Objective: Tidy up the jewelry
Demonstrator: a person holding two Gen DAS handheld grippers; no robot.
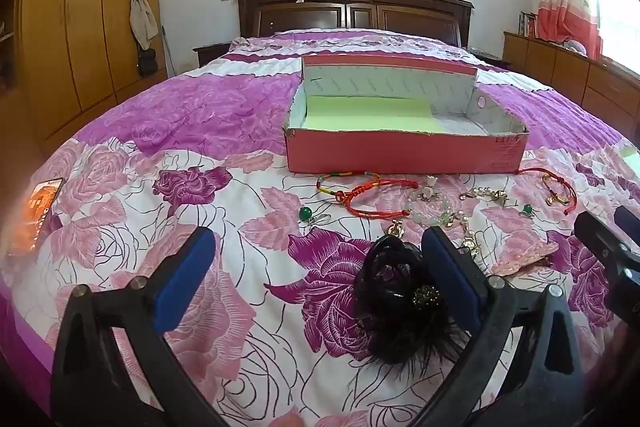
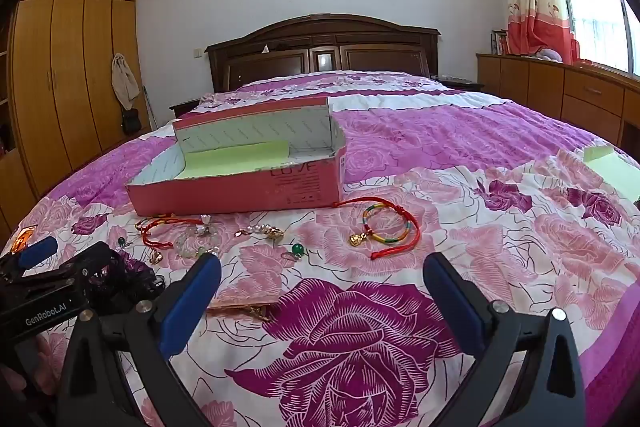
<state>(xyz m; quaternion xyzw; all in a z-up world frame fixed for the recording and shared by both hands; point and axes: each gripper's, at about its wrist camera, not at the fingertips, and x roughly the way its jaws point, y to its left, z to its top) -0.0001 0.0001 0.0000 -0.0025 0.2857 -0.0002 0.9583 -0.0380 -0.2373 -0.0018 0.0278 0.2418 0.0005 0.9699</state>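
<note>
Floral bedspread [image 2: 440,147] beneath pink box [image 1: 404,155], jewellery scattered just before it. Left gripper [image 1: 316,267] released, black hairpiece [image 1: 400,307] partly hidden by one finger. Right gripper [image 2: 322,291] released over bare cloth. Gold-charm bracelet [image 2: 390,227] clear only from right wrist.

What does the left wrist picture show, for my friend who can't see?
An open left gripper hovers over a flowery bedspread, with a black feathery hair clip between its fingers. Beyond lie bracelets and a pink box.

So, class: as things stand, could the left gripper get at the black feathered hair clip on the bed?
Probably yes. The left gripper is open, and the black feathered hair clip lies on the bedspread just inside its right finger, with nothing covering it.
</note>
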